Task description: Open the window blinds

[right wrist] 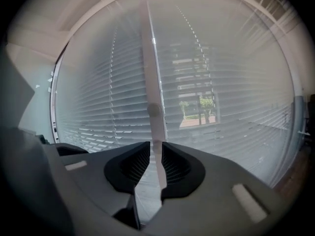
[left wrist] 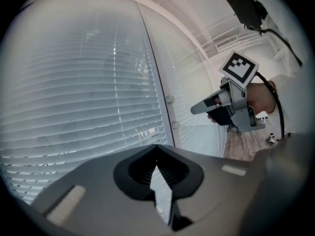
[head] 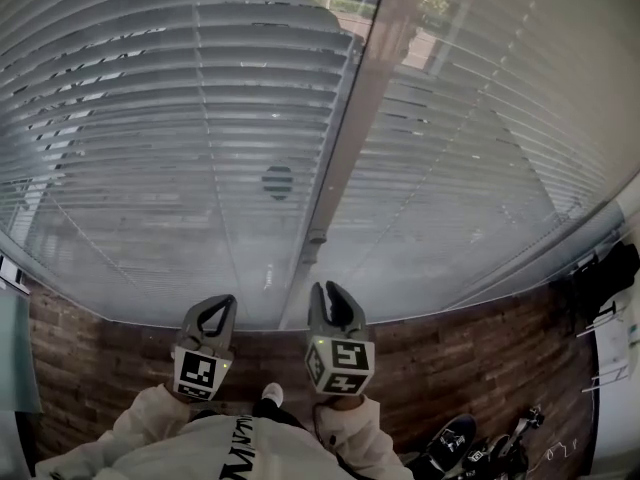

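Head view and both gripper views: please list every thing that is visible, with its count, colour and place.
blinds: two, white-grey, covering the window left and right of the post
post: one, pale, between the blinds
floor: one, brown wood, below the window
black shoe: one, black with white, on the floor at lower right
left gripper: one, grey, fingers together, nothing held
right gripper: one, grey, fingers slightly apart, post showing in the gap
sleeves: two, off-white, bottom edge
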`<state>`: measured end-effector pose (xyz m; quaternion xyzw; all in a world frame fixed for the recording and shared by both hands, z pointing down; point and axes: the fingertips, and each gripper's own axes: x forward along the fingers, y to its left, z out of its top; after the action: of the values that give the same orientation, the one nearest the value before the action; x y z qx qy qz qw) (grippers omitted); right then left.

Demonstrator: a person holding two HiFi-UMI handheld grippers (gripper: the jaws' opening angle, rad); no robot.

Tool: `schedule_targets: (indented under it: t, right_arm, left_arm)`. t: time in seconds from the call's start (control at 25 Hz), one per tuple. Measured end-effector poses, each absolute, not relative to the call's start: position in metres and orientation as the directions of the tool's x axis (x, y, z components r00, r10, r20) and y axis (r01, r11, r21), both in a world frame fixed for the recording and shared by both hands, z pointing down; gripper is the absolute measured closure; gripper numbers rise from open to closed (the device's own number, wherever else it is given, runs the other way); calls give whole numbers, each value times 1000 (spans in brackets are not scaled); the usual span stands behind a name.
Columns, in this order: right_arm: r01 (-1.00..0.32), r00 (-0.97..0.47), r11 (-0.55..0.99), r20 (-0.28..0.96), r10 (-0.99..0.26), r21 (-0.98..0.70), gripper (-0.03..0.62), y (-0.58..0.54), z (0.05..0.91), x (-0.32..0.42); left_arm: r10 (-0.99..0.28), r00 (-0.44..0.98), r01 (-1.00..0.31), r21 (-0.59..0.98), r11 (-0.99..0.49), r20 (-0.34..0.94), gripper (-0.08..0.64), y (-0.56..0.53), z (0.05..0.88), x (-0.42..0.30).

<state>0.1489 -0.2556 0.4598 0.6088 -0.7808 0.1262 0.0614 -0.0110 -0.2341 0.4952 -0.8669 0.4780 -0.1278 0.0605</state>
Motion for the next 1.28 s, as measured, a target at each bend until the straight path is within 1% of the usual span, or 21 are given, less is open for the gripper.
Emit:
schedule_targets:
  t: [0.12,0.28,0.48,0.64,1.04,1.28]
  right_arm:
    - [-977,-203,175,271,-941,-124,557,-228,483,153]
    - [-986,-143,109,301,-943,-126,589,-188,502,149]
    - [-990,-67,21,325,-943,-142,591,-135,517,135]
    - [-987,-31,-22,320,-947,-160,591,-92,518,112]
    - [-992,-9,-26,271,-963,-125,592,-5,515,71]
    - [-993,2,-33,262,-965,-115,594,31,510,75]
  left_arm:
    - [-830,539,-800,-223,-558,145,560,-220,502,-15]
    - [-815,565,-784,-220,-580,133,560,-196,502,-36]
    - [-796,592,-767,-215,-604,125,560,-165,502,-72]
    - [-781,613,-752,-212,-624,121,560,-134,499,-98]
    - [-750,648,-726,-191,-661,133,560,-55,507,-125]
    - [-738,662,-716,-180,-674,130,560,-30,505,-116]
